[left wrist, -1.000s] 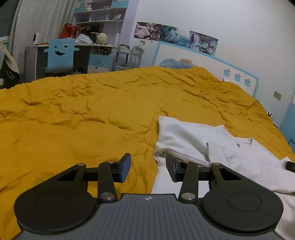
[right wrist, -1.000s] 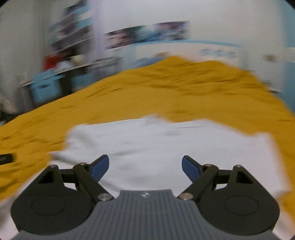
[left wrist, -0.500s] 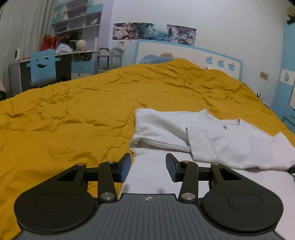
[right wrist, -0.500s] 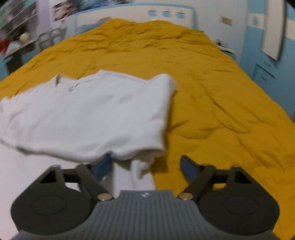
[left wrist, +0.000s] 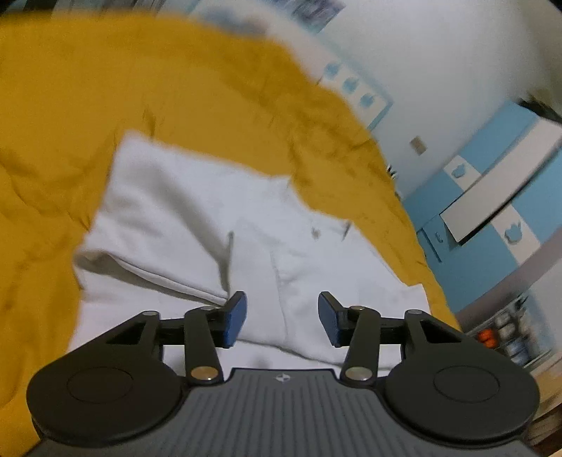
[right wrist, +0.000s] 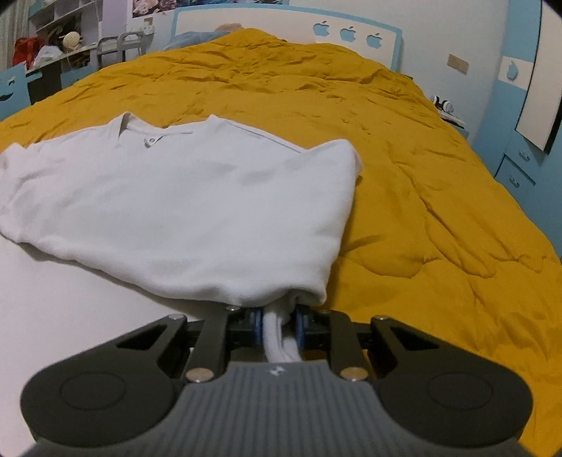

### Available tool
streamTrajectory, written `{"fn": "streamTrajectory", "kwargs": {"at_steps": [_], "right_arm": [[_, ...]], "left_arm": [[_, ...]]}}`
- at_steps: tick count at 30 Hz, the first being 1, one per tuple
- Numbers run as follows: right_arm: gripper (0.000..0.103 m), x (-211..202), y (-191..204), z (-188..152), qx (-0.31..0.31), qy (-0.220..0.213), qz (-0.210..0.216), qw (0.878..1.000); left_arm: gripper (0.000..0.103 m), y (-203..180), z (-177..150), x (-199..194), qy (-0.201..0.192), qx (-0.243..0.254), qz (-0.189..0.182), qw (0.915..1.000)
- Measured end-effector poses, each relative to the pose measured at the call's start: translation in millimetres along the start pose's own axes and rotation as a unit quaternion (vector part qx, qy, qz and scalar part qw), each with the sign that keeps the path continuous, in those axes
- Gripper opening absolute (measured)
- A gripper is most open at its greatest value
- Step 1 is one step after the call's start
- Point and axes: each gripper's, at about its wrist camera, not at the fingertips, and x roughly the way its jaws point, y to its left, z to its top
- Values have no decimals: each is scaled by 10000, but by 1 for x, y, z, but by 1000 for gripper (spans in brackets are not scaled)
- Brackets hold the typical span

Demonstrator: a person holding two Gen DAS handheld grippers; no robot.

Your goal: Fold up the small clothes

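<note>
The white shirt [right wrist: 182,214] lies partly folded on our yellow quilt [right wrist: 421,182]. Nearest, our right gripper [right wrist: 278,323] pinches a bunched fold of it at 6 o'clock. Our left gripper [left wrist: 282,318] hovers over the cloth, fingers wide, gripping nothing. Beyond, at 12 o'clock, stands the apple-marked headboard [right wrist: 351,31].
</note>
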Motion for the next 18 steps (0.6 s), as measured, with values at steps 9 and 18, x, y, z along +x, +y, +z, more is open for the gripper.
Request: {"fn": "streamTrajectory", "kwargs": {"at_steps": [9, 18], "right_arm": [[13, 11, -5, 2, 143, 89, 181, 9997], [8, 12, -4, 3, 306, -21, -18, 9995]], "left_arm": [[16, 48, 22, 66, 573, -775, -162, 9952], [2, 40, 40, 53, 232, -1128, -44, 9933]]}}
